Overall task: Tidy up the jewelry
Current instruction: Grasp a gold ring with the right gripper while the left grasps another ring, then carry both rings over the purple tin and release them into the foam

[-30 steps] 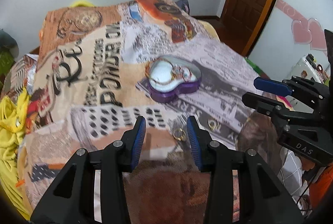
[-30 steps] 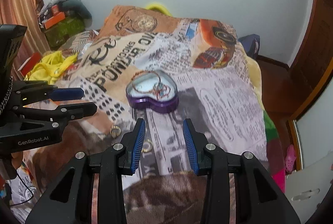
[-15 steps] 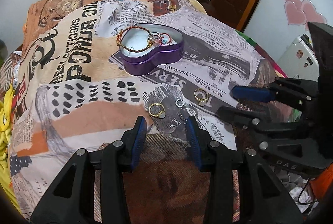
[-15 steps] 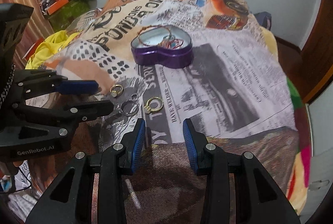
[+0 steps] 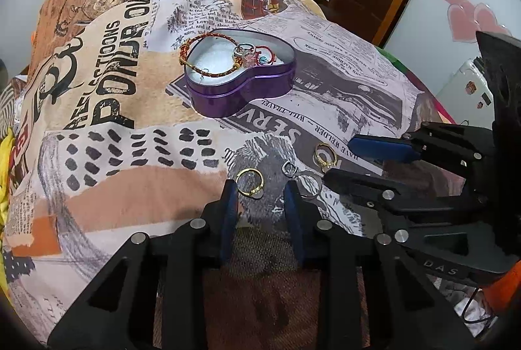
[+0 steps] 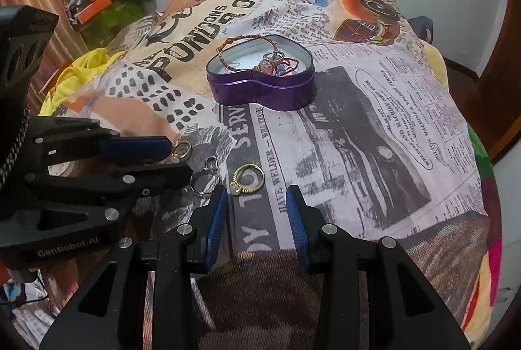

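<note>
A bracelet and some rings already lie in the purple heart-shaped tin [image 5: 241, 89] at twelve o'clock. Four rings remain on the bed [image 5: 97, 180]. The left gripper [image 5: 260, 193] is closing, empty, by a gold ring [image 5: 250, 183]; the right gripper [image 6: 255, 202] stands apart, empty.

The newspaper-print fabric bedspread [image 5: 107, 154] carries most of the lettering. Left of the purple heart-shaped metal tin [image 5: 241, 89], big black capitals read "REFLECTIONS" and beneath them "PONDER", cut off by a fold. Just in front of the tin a dark banner reads "SERV" with "WILL TRAVEL", and nearer the camera "HAVE WELDER". Right of the tin, an oval reads "WELDING AND MACHINE SHOP WORK". The black plastic left gripper [image 6: 177, 158] bears "GenRobot.AI" on its body; the black plastic right gripper [image 5: 337, 159] bears "DAS".
</note>
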`<state>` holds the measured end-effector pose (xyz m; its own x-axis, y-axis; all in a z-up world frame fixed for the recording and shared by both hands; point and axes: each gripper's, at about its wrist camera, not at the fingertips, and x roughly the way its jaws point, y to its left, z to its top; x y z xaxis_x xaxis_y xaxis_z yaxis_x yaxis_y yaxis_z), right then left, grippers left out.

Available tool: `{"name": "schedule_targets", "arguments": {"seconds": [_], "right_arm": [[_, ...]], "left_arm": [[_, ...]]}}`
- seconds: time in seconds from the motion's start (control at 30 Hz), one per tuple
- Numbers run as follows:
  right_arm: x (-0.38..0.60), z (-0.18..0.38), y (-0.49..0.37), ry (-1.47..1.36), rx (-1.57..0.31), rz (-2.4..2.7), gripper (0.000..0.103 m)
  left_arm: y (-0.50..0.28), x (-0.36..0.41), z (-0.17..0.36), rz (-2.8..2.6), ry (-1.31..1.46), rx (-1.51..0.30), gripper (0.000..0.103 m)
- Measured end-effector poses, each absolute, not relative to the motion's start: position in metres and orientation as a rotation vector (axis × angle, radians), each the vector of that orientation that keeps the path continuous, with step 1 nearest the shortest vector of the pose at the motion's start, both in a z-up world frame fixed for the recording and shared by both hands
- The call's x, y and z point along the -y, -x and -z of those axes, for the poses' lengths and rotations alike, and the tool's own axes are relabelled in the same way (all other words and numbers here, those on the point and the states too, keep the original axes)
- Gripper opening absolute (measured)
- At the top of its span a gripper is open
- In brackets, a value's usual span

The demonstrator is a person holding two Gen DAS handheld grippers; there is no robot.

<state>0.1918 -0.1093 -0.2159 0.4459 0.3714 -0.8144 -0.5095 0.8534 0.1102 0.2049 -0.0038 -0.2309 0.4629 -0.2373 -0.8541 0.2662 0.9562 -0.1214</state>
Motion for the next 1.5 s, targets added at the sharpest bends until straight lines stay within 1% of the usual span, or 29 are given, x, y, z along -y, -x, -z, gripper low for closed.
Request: {"name": "schedule_targets", "arguments": {"seconds": [0.13,0.2,0.23,0.27,0.3,0.33,0.37,0.47,0.77,1.17,1.5], "right_arm": [[0.106,0.217,-0.194,0.164,-0.959,-0.543,0.034],[0.105,0.217,-0.194,0.169,-0.954,-0.539,0.030],[0.105,0.217,-0.194,0.170,-0.952,-0.539,0.025],[0.105,0.218,-0.194,0.171,-0.951,-0.539,0.020],[0.104,0.218,-0.194,0.171,-0.950,-0.539,0.018],[0.104,0.218,-0.194,0.168,-0.949,-0.540,0.012],[0.104,0.218,-0.194,0.164,-0.950,-0.540,0.009],[0.106,0.217,-0.196,0.151,-0.953,-0.534,0.007],[0.110,0.209,-0.192,0.131,-0.941,-0.531,0.007],[0.118,0.176,-0.188,0.110,-0.843,-0.491,0.007],[0.120,0.152,-0.195,0.094,-0.770,-0.468,0.007]], "left_arm": [[-0.207,0.004,0.233,0.312,-0.042,-1.032,0.028],[-0.208,0.004,0.233,0.313,-0.042,-1.031,0.027],[-0.209,0.004,0.233,0.309,-0.047,-1.029,0.022],[-0.209,0.004,0.234,0.303,-0.052,-1.027,0.021],[-0.209,0.004,0.234,0.297,-0.055,-1.025,0.018],[-0.210,0.004,0.234,0.298,-0.055,-1.022,0.017],[-0.210,0.004,0.234,0.301,-0.059,-1.018,0.017],[-0.209,0.004,0.234,0.304,-0.066,-1.006,0.017],[-0.201,0.000,0.226,0.294,-0.065,-0.987,0.016],[-0.195,-0.008,0.192,0.274,-0.041,-0.904,0.016],[-0.207,-0.009,0.170,0.267,-0.050,-0.851,0.016]]}}
